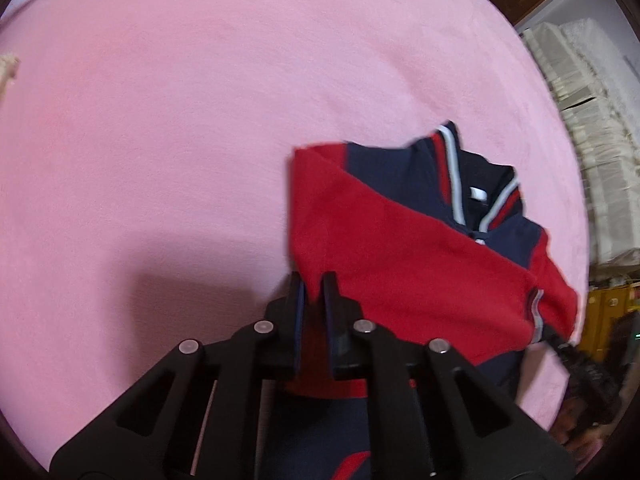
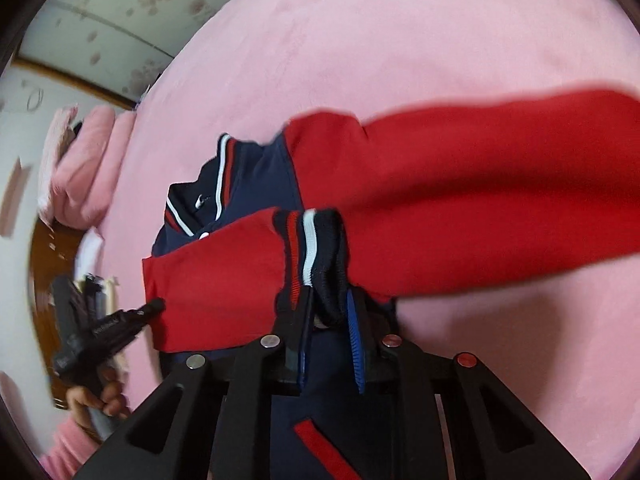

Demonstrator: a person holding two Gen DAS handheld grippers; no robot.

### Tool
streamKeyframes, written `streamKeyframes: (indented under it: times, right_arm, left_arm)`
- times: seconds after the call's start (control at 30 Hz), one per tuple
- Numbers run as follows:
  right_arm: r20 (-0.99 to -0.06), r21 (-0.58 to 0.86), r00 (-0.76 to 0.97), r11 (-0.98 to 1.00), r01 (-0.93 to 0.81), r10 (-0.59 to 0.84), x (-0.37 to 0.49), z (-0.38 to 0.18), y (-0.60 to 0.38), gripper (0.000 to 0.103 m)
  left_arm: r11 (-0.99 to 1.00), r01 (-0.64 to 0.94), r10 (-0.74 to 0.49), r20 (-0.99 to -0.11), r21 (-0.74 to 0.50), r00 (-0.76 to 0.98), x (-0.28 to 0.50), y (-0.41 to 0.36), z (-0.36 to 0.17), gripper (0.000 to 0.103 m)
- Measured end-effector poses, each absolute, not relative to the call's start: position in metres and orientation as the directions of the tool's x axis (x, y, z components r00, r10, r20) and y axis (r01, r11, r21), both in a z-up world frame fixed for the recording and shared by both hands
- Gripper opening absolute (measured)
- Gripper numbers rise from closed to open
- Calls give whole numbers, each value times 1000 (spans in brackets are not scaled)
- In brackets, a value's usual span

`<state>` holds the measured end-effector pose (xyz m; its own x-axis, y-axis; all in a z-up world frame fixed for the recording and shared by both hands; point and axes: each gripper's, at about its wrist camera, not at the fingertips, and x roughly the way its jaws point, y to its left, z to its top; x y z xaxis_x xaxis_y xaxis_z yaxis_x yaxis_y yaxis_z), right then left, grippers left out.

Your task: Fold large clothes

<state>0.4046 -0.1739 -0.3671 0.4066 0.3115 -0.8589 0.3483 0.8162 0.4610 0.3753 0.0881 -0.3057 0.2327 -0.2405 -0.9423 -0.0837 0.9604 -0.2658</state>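
A navy and red jacket point(image 1: 392, 216) with a striped collar lies on the pink bed point(image 1: 180, 120). In the left wrist view my left gripper point(image 1: 314, 286) is shut on the red sleeve's fold, at the jacket's left edge. That sleeve crosses the chest to the right, where my right gripper point(image 1: 560, 344) holds its cuff. In the right wrist view my right gripper point(image 2: 330, 304) is shut on the striped cuff point(image 2: 310, 248) of the red sleeve point(image 2: 212, 280). The other red sleeve point(image 2: 500, 192) stretches out to the right over the bed point(image 2: 400, 40). The left gripper point(image 2: 154, 306) pinches the sleeve's far end.
Pink pillows point(image 2: 84, 168) lie at the bed's head, by a wooden frame point(image 2: 48, 264) and floral wall point(image 2: 120, 8). White stacked bedding point(image 1: 588, 140) and a yellow cabinet point(image 1: 604, 316) stand beyond the bed's right edge. My hand in a pink sleeve point(image 2: 92, 400) holds the left gripper.
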Motion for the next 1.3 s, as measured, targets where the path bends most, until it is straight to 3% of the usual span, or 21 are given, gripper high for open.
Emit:
streamKeyframes:
  times: [0.03, 0.1, 0.2, 0.27, 0.33, 0.37, 0.43, 0.53, 0.63, 0.67, 0.7, 0.73, 0.8, 0.83, 0.9, 0.97, 1.03, 1.1, 1.2, 1.3]
  right_arm:
    - [-869, 408, 426, 849, 335, 250, 405, -354, -172, 31]
    - [-865, 308, 484, 902, 302, 133, 403, -330, -168, 39]
    - [-800, 247, 594, 950, 192, 87, 401, -298, -151, 39]
    - [-788, 280, 588, 957, 77, 183, 409, -294, -132, 33]
    - [-804, 336, 507, 941, -44, 311, 423, -306, -105, 12]
    - [-805, 374, 466, 924, -84, 368, 431, -316, -91, 10]
    - [-787, 455, 410, 883, -119, 461, 446, -337, -69, 5]
    - [-829, 442, 346, 894, -78, 440, 473, -372, -51, 1]
    - [-842, 395, 405, 919, 8, 358, 483, -377, -76, 0]
    - [-859, 326, 429, 945, 35, 280, 482, -375, -85, 0]
    - [-889, 151, 447, 985, 85, 98, 479, -371, -98, 0]
    - [-889, 104, 455, 990, 94, 50, 477, -369, -110, 0]
    - [-876, 188, 467, 977, 100, 121, 470, -361, -125, 0]
    - [-868, 153, 489, 983, 100, 85, 465, -350, -124, 0]
    - [-836, 103, 547, 990, 93, 36, 456, -329, -117, 0]
    - [-794, 253, 582, 966, 57, 174, 445, -316, -107, 0]
    - [-758, 437, 551, 899, 33, 348, 445, -318, -96, 0]
    - [-760, 497, 505, 867, 44, 410, 447, -331, -78, 0]
    - [-819, 444, 450, 890, 102, 357, 445, -352, -72, 0]
    - [-864, 362, 447, 902, 235, 230, 428, -367, -94, 0]
  left_arm:
    - [966, -96, -213, -948, -241, 236, 380, 100, -307, 13]
    - [975, -142, -130, -960, -169, 248, 378, 113, -295, 13]
    - [988, -86, -95, -944, -128, 316, 372, 107, -268, 13]
    - [984, -16, -156, -914, -175, 375, 365, 91, -251, 13]
    - [960, 38, -271, -893, -276, 359, 364, 67, -250, 13]
    - [938, 63, -342, -887, -340, 311, 366, 51, -260, 13]
    - [940, 83, -342, -900, -332, 270, 370, 23, -282, 13]
    - [983, 59, -184, -940, -174, 287, 386, 10, -309, 10]
    - [984, -49, -147, -939, -170, 310, 399, 36, -321, 2]
    - [984, -62, -138, -941, -164, 309, 400, 43, -320, 2]
    - [979, -59, -171, -938, -197, 300, 401, 49, -319, 2]
    - [980, -55, -167, -940, -191, 296, 401, 49, -316, 2]
    - [993, -36, -94, -947, -111, 308, 396, 46, -303, 2]
    - [996, -41, -64, -945, -81, 319, 392, 43, -295, 2]
    - [984, -49, -145, -927, -172, 345, 381, 40, -281, 2]
    - [946, -52, -287, -900, -321, 327, 367, 34, -276, 2]
    - [933, -52, -331, -904, -357, 269, 356, 25, -282, 2]
    - [940, -56, -316, -921, -336, 226, 345, 19, -292, 2]
    - [969, -106, -197, -956, -224, 218, 330, 26, -311, 2]
    - [951, -191, -194, -949, -244, 248, 314, 62, -313, 2]
